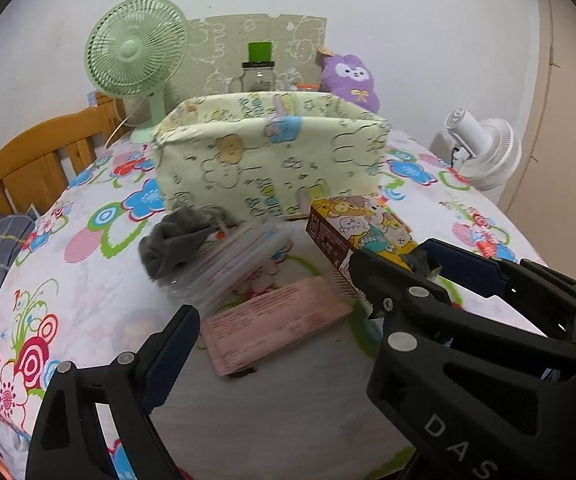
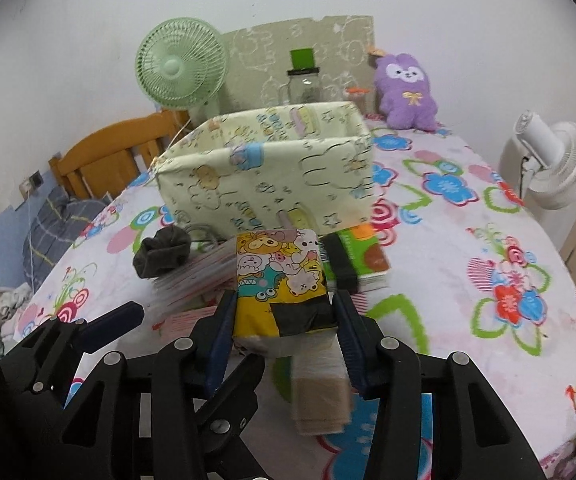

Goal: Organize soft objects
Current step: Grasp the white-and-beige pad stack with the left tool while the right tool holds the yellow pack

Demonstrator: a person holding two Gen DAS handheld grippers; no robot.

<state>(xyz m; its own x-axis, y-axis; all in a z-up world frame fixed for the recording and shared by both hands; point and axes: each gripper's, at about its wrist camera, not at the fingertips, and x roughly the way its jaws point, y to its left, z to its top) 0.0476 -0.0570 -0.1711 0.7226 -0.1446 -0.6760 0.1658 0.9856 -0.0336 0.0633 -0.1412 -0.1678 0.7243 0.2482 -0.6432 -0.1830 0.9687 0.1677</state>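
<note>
Two grippers work over a flower-print table cover (image 2: 468,216), and the largest thing on it is the cloth storage box (image 2: 271,176), open-topped, standing at the far middle. Nearer, left of centre, lies a loose stack of clear-wrapped packets (image 1: 239,260) with a rolled grey sock (image 2: 161,254) on its far left end, and a pink packet (image 1: 275,320) lies nearest.

The right gripper (image 2: 283,320) is clenched on the cartoon tissue pack (image 2: 279,280), a finger pressing each long side near its near end, the rest jutting toward the box. I judge the pack light, squashy and plastic-slick, so a hold across its middle would sag less than this end grip. It looks lifted, though that cannot be told for certain.

The left gripper (image 1: 271,312) hangs released, fingers spread wide, grasping nothing, above the pink packet.
</note>
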